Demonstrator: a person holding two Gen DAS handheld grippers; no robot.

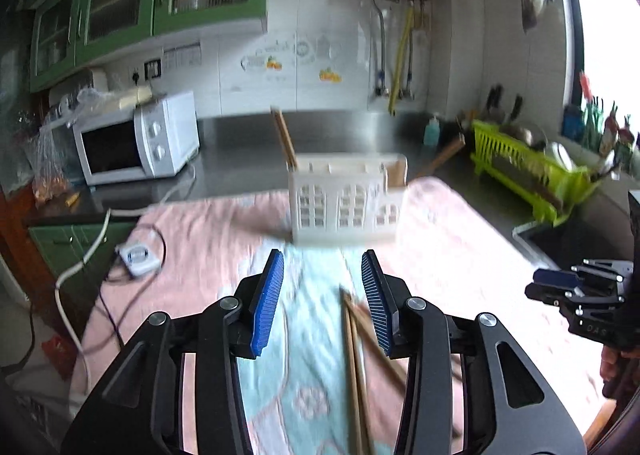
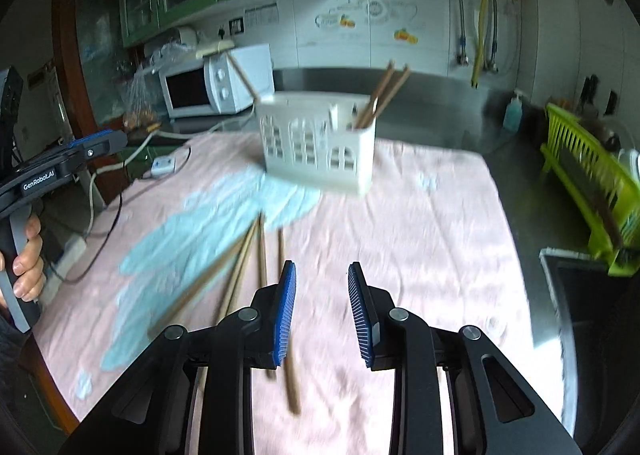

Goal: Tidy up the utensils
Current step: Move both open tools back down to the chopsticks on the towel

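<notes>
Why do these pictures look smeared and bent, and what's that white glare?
Left wrist view: motion blur smears the holder and chopsticks; the window blows out white. Right wrist view: same blur on the holder; the fisheye lens curves the edges and darkens corners.

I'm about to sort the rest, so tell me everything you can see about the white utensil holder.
The holder is a white, plastic-looking box with arched window cut-outs in its walls and dividers inside. It stands upright on the pink cloth, at the far end of the cloth's pale blue patch. Wooden chopsticks lean out of its end compartments. Neither gripper touches it.
</notes>
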